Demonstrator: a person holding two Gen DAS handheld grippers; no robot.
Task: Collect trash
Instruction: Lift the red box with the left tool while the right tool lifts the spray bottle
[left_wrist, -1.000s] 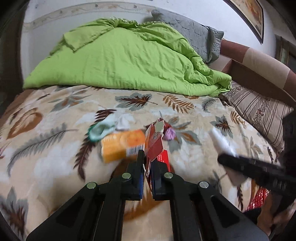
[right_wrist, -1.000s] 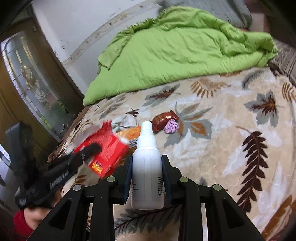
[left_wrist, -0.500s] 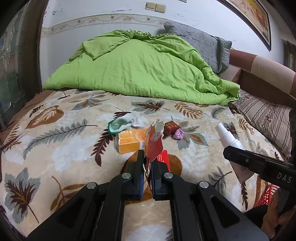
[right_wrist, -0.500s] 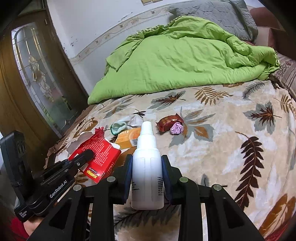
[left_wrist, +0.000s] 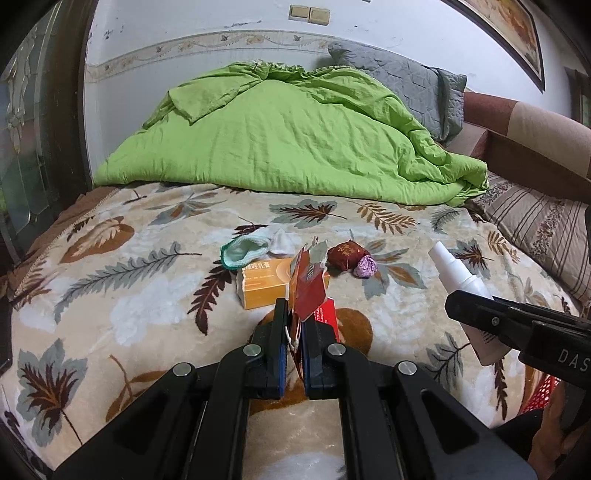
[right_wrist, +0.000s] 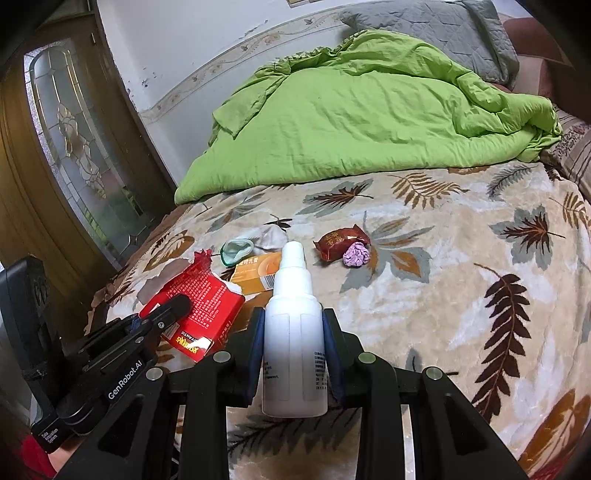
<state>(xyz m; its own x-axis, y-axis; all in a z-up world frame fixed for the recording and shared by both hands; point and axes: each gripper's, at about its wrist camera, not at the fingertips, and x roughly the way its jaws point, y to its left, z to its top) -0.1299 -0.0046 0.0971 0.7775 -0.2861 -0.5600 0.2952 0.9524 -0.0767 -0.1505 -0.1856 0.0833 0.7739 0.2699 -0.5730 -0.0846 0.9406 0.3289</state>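
My left gripper (left_wrist: 294, 314) is shut on a torn red carton (left_wrist: 309, 286), held edge-on above the leaf-patterned blanket; the right wrist view shows that carton's (right_wrist: 199, 306) flat face. My right gripper (right_wrist: 293, 321) is shut on a white spray bottle (right_wrist: 293, 332), nozzle pointing away, also visible at the right of the left wrist view as the bottle (left_wrist: 454, 271). On the blanket ahead lie an orange box (left_wrist: 264, 282), a green-rimmed mask (left_wrist: 242, 251), a white crumpled tissue (left_wrist: 282, 240), a dark red snack wrapper (left_wrist: 345, 254) and a purple paper ball (left_wrist: 365, 266).
A green duvet (left_wrist: 288, 140) is heaped across the far half of the bed, with a grey pillow (left_wrist: 406, 85) behind it and a striped pillow (left_wrist: 543, 225) at the right. A glass-panelled wooden door (right_wrist: 74, 147) stands left. A red mesh basket (left_wrist: 541, 393) shows at the lower right.
Both views have tilted up and drawn back slightly, so more wall and duvet show. Each gripper keeps its hold on its item. The trash on the blanket has not moved.
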